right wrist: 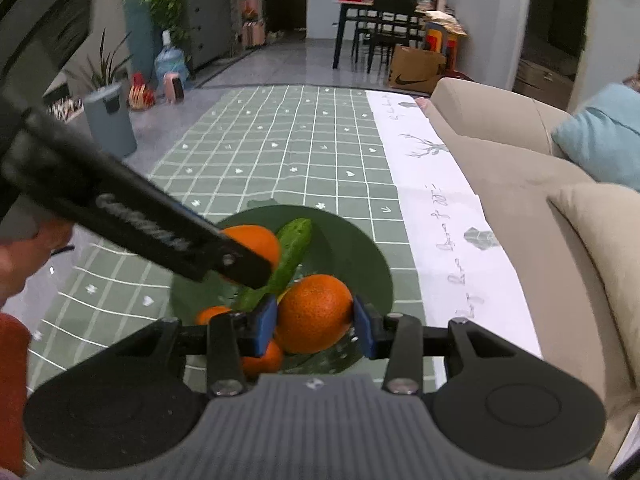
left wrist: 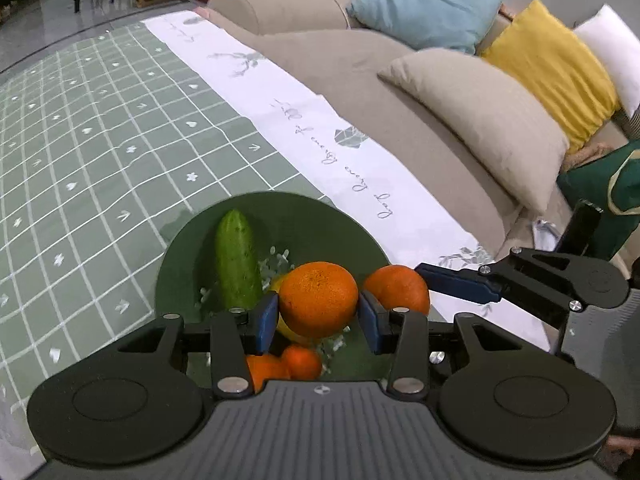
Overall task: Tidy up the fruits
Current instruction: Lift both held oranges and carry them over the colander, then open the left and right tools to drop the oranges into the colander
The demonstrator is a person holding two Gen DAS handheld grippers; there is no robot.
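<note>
Oranges over the green bowl (left wrist: 180, 256): the left gripper (left wrist: 318, 316) clamps one orange (left wrist: 318, 298), the right gripper (right wrist: 314, 322) another (right wrist: 314, 312). Both appear ready to be set down beside the cucumber (left wrist: 236, 260), which calls for lowering, then opening. A cardboard box (right wrist: 416, 66) shows a Nike swoosh; the cloth's script is illegible.

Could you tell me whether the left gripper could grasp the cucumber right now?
Probably not yet: the left gripper is shut on an orange, so its jaws are full. The cucumber itself lies uncovered on the green plate, just ahead.
</note>
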